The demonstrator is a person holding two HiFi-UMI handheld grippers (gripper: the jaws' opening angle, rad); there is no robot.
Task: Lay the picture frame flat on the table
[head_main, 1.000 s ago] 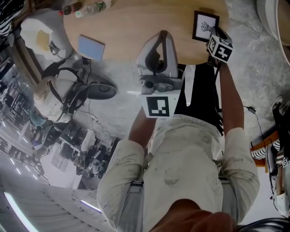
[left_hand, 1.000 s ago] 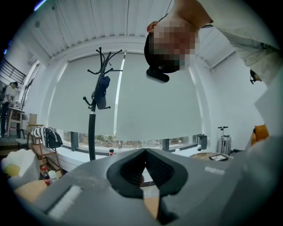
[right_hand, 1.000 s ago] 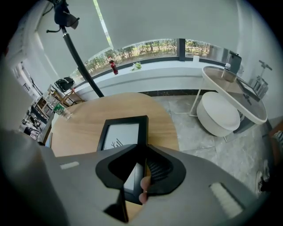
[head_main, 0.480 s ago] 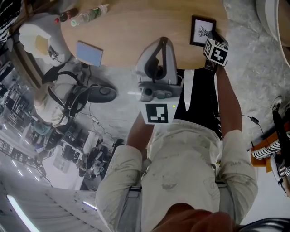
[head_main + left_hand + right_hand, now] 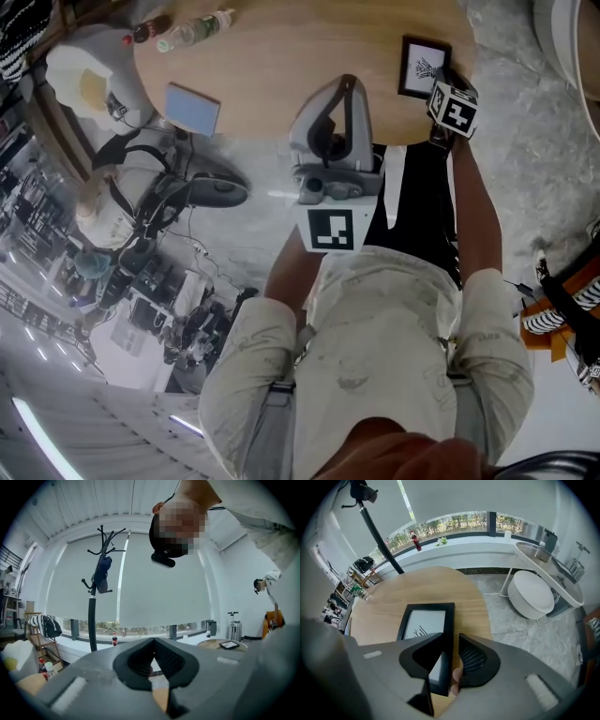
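Picture frame lies face up and, as far as both views show, flat on the round wooden counter. It sits in the upper right of the head view, close to the counter's near edge, with bare floor just beyond.

The right gripper points steeply down at the frame and straddles its right border near the lower corner. One jaw hangs over the glass and the other stands just outside the black rim. The jaws have just been opening, and a sliver of counter shows between the outer jaw and the rim. The frame is therefore released, though its border is between the jaws.

The left gripper is held level at the centre of the head view. Its jaws are closed together on nothing and it is aimed at the window. A blue pad and two bottles lie well apart at the left of the counter.

The laying looks done, and the risk lies in pulling back. If the gripper draws away at a slant rather than straight along its jaws, the inner jaw could hook the raised border. That could tip the frame up again or drag it toward the edge and off onto the floor. A jaw that dips could also scrape or press the glass.
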